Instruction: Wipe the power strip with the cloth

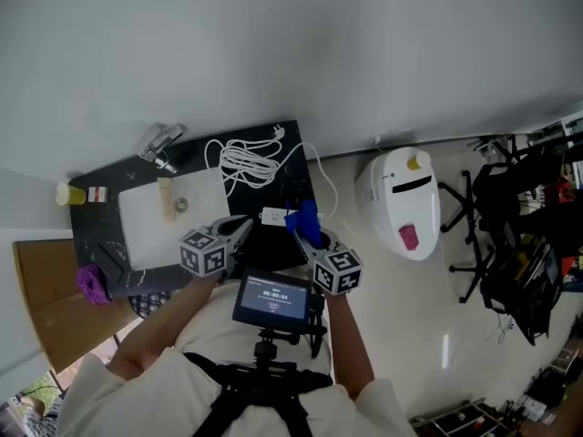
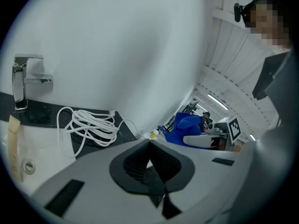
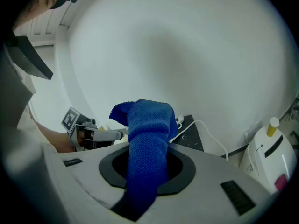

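The coiled cable (image 1: 244, 160) lies on the counter (image 1: 96, 230) right of the sink (image 1: 146, 218), behind the power strip (image 1: 273, 215).

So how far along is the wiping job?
Done: the blue cloth is picked up, and the right gripper is clamped shut on it. In hand: the cloth is held close by the white power strip on the dark counter. The left gripper is shut and empty. Left: apparently the wiping itself, since the pictures don't show the cloth touching the strip.

Blue cloth (image 3: 148, 139) clamped in right hand-held gripper (image 3: 145, 171), w/ cable behind.
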Demonstrator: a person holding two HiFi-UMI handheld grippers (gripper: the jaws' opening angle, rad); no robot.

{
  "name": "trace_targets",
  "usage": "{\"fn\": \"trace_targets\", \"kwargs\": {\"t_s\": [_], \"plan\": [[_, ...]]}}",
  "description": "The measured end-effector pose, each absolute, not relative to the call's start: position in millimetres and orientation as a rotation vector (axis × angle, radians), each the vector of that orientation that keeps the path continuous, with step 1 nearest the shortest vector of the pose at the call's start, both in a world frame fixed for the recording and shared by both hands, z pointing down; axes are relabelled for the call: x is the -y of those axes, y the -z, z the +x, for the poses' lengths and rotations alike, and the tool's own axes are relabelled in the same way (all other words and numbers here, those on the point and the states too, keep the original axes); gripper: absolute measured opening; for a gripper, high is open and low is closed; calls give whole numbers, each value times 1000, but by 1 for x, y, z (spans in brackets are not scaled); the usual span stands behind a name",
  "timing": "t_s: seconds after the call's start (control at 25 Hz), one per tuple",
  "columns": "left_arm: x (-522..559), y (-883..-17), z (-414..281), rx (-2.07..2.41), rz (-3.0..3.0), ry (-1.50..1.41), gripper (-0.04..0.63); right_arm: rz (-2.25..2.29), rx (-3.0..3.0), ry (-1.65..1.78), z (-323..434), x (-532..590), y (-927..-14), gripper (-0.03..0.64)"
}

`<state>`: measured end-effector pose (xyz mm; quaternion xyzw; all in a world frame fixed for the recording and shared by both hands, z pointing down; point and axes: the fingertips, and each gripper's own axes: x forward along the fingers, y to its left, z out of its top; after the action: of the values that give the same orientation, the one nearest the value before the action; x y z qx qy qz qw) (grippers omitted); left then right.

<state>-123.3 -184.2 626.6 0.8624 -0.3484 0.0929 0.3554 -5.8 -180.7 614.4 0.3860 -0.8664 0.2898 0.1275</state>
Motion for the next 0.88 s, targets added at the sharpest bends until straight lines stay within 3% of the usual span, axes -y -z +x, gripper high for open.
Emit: {"fn": "trace_targets", "kwargs": {"t_s": [0.88], "plan": [[194,-644,-167,957,2234,-334,5,819,2286,-985,-85,200,-734,87]]}}
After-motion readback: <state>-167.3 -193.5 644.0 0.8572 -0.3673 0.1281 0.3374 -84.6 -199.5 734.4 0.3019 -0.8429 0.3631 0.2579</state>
